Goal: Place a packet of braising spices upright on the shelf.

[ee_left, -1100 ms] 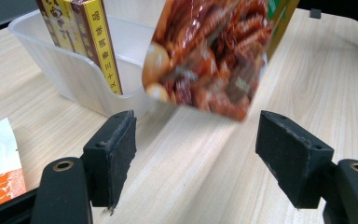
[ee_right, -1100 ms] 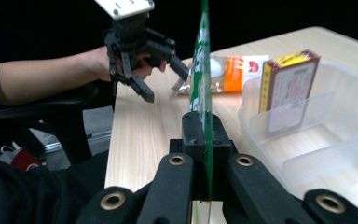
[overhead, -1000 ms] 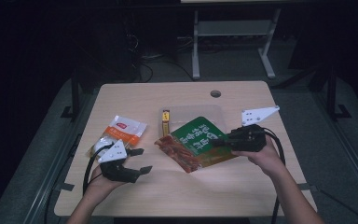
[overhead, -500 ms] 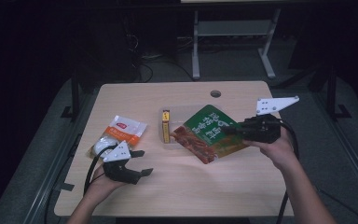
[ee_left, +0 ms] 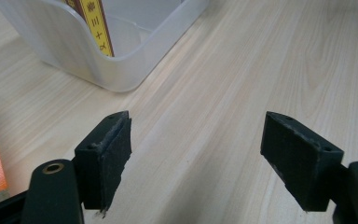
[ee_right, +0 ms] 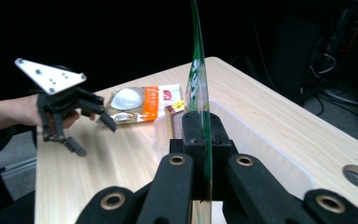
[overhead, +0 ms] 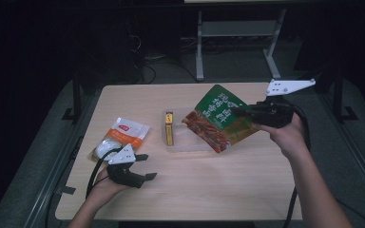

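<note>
High view: the right tongs (overhead: 240,112) grip the edge of a green pouch (overhead: 221,118) and hold it tilted in the air above a clear tray (overhead: 183,142) near the middle of the bench (overhead: 247,185). One corner of the pouch hangs lower, over the tray's right part. A yellow pack (overhead: 169,128) stands along the tray's left wall. Left of the tray, an orange-and-white bag (overhead: 120,137) lies flat on the bench. Just in front of that bag, the left tongs (overhead: 146,166) sit low over bare wood, pointing right.

Right gripper view: the pouch (ee_right: 199,93) shows edge-on as a thin green sheet, pinched tight between the two black pads, with the tray (ee_right: 261,140) under it and the left tongs (ee_right: 93,133) farther off by the bag (ee_right: 137,105).

Left gripper view: the left tongs (ee_left: 196,154) stand wide apart, having just been opening, with only bench wood (ee_left: 242,70) between the pads. The tray's corner (ee_left: 121,60) lies ahead, the yellow pack (ee_left: 98,25) inside it.
</note>
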The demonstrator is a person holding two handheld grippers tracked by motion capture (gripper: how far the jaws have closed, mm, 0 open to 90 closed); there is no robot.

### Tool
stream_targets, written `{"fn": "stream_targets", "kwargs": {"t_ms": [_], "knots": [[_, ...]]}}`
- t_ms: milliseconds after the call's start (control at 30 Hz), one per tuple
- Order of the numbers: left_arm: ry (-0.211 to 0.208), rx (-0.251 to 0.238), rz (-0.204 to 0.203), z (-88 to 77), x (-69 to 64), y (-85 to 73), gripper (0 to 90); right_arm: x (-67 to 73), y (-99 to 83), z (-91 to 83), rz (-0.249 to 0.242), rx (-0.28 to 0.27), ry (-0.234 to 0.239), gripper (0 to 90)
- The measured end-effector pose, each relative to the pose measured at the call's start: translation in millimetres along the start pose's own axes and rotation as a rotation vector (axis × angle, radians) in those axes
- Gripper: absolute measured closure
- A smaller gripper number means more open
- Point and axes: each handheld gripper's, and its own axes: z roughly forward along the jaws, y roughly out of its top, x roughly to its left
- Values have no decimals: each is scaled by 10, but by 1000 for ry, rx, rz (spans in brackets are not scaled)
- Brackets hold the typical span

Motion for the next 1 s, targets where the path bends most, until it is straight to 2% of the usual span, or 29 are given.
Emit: {"fn": "stream_targets", "kwargs": {"t_ms": [133,233,500,633,1000], "knots": [[-4,21,1,40,2,-16,206,-49,93,40,2,16,-41,900],[-9,33,-13,82,-15,-24,185,-101,160,81,8,32,-78,900],[-17,56,-19,140,-26,-42,169,-266,270,245,58,71,-144,900],[-15,56,-23,144,-22,-48,168,-326,290,338,82,97,-170,900],[-9,72,-18,172,-36,-59,165,-410,243,543,98,154,-220,900]]}}
